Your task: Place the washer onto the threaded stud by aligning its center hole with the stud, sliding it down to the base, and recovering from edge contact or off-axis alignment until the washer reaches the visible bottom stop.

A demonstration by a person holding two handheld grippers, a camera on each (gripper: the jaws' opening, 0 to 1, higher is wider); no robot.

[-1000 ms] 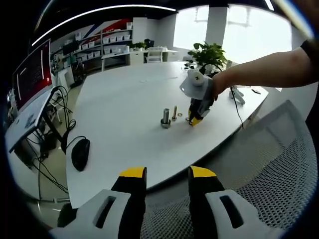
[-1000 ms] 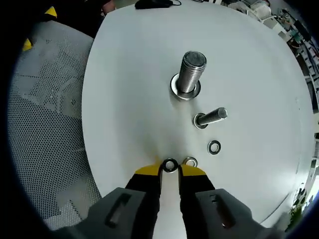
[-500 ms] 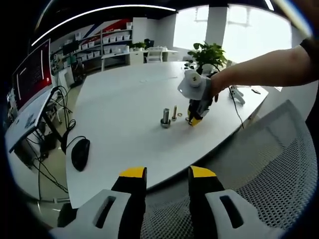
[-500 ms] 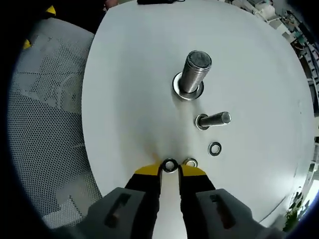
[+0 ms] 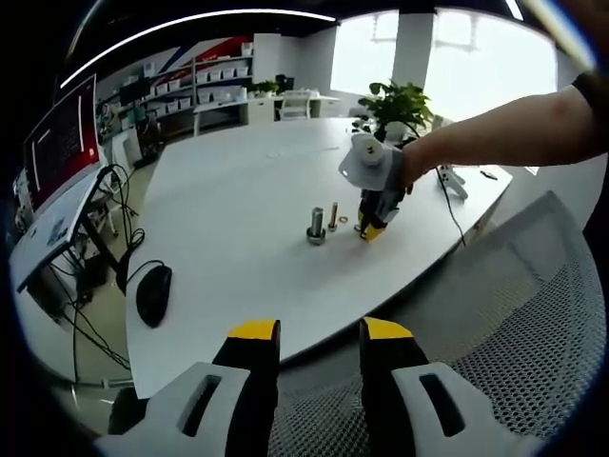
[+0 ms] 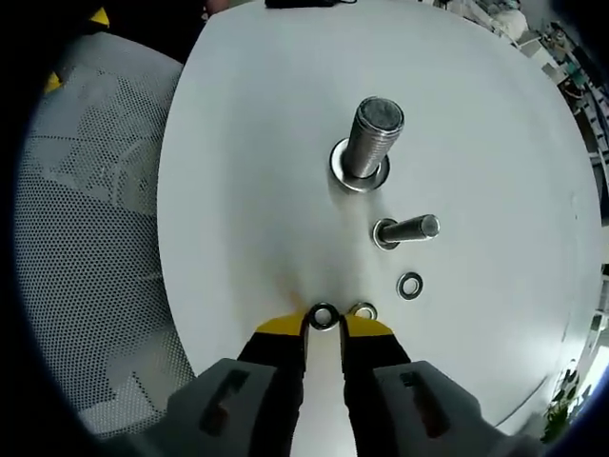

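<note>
Washer (image 6: 324,316) between right gripper (image 6: 324,328) tips

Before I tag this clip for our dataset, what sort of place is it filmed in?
Probably an office or lab workspace: a large white table with a computer mouse, a mesh office chair, shelving with bins along the back wall, and a potted plant by bright windows.

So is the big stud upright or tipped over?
Upright: the big stud stands on its base on the table, its flat threaded end up.
</note>
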